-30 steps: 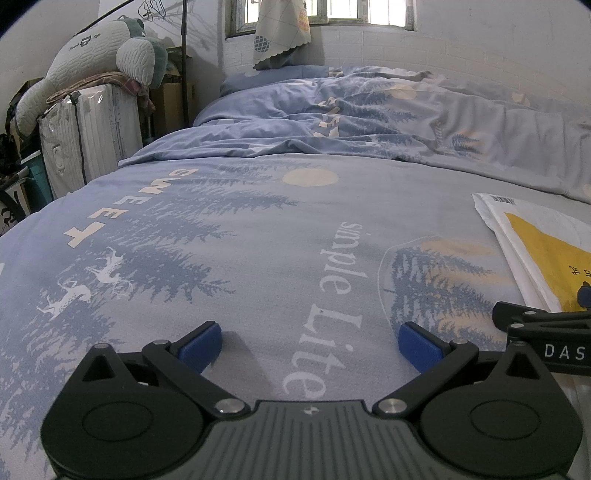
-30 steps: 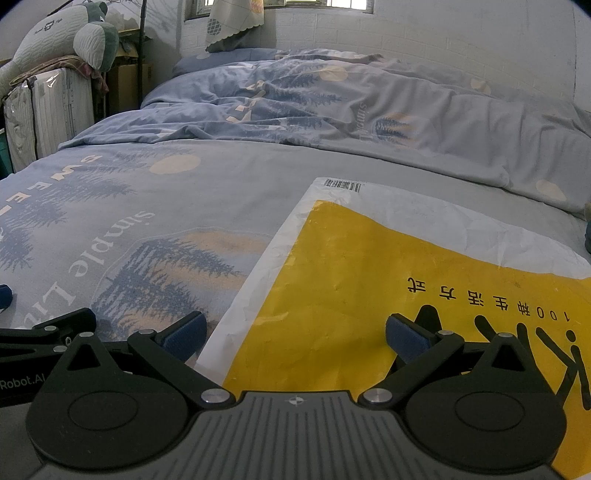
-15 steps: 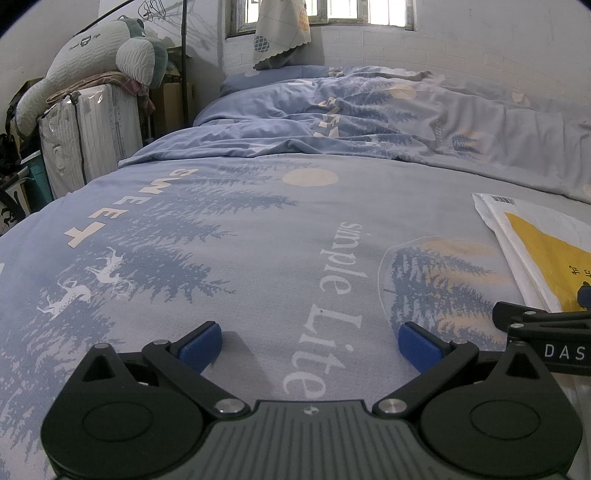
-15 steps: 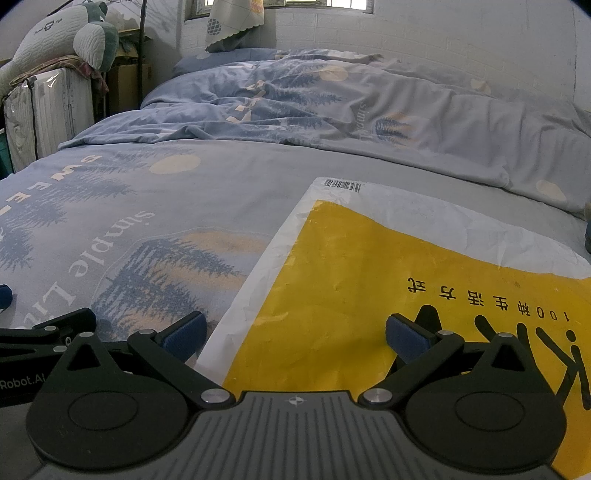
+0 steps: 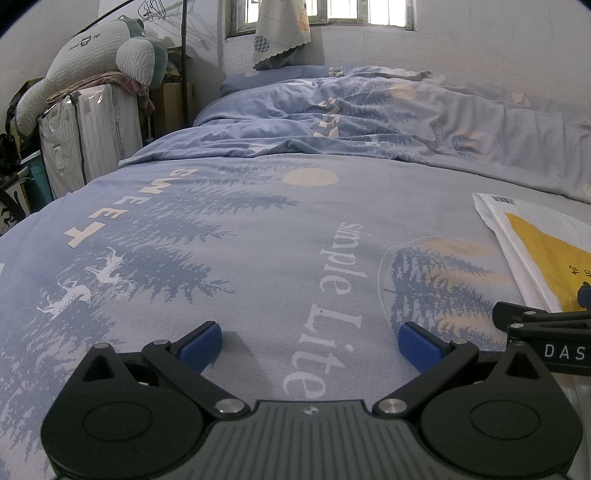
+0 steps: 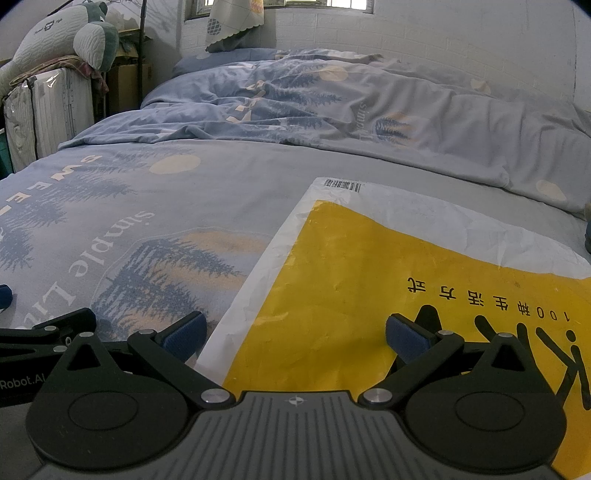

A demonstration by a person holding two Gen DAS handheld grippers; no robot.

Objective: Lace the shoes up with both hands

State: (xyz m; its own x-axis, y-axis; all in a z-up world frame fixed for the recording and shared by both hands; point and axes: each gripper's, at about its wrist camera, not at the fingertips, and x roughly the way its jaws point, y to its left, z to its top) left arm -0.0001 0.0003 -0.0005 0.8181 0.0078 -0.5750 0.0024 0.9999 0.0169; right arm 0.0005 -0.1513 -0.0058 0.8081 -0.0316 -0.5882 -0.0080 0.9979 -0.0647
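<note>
No shoe or lace shows in either view. My left gripper (image 5: 312, 343) rests low on the blue printed bedsheet (image 5: 258, 240), open, with nothing between its blue pads. My right gripper (image 6: 295, 336) lies beside it to the right, open and empty too, its right finger over a yellow and white plastic bag (image 6: 369, 277) and its left finger over the sheet. The right gripper's black side (image 5: 546, 332) shows at the right edge of the left wrist view. The left gripper's black side (image 6: 40, 332) shows at the left edge of the right wrist view.
A rumpled blue duvet (image 5: 369, 122) lies across the far part of the bed under a window (image 5: 325, 14). At the left stand a wrapped white suitcase (image 5: 88, 136) with a plush toy (image 5: 103, 55) on top, a coat stand and some boxes.
</note>
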